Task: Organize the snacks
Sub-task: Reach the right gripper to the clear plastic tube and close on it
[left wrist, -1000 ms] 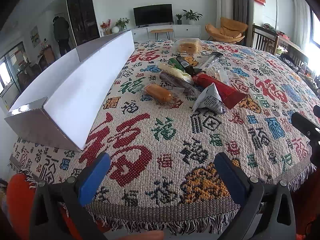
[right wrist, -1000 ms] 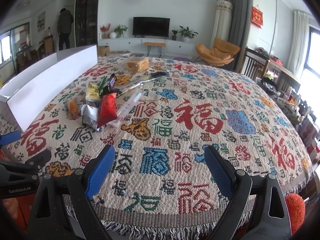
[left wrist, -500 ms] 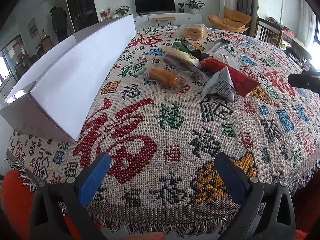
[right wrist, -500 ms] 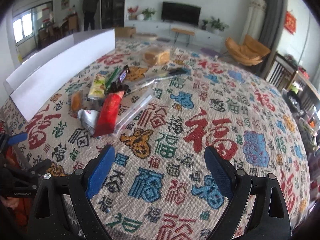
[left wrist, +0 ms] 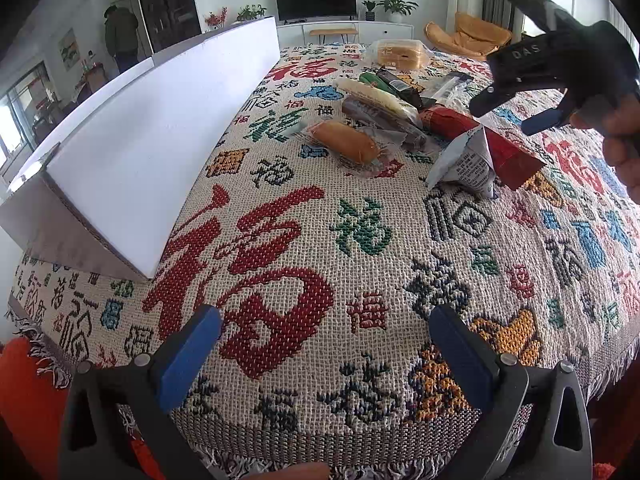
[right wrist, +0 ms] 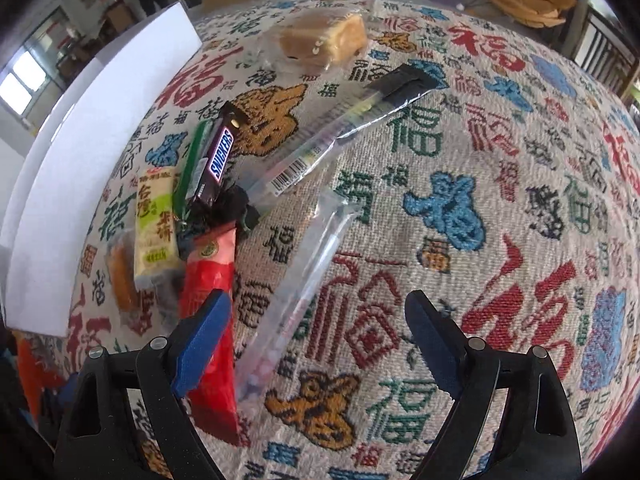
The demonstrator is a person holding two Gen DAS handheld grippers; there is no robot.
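Observation:
A heap of snacks lies on the patterned tablecloth (left wrist: 360, 240). In it are a wrapped bun (left wrist: 344, 146), a silver packet (left wrist: 464, 160), a red packet (right wrist: 212, 304), a Snickers bar (right wrist: 218, 160), a green-yellow packet (right wrist: 154, 220) and a long clear packet (right wrist: 300, 280). A bagged bread loaf (right wrist: 320, 40) sits further back. My right gripper (right wrist: 318, 320) hovers open over the red and clear packets, holding nothing. Near the table's front edge, well short of the heap, my left gripper (left wrist: 326, 344) is open and holds nothing. A hand (left wrist: 624, 148) holds the right gripper's black body (left wrist: 560, 60).
A long white open box (left wrist: 160, 140) stands along the left side of the table, beside the heap. The fringed table edge (left wrist: 320, 456) runs just under my left gripper. A second clear packet with a black end (right wrist: 360, 120) lies behind the heap. Chairs and a TV stand sit beyond.
My right gripper has moved forward and tipped down over the snack heap, and now shows high at the right of the left wrist view. My left gripper has edged slightly forward.

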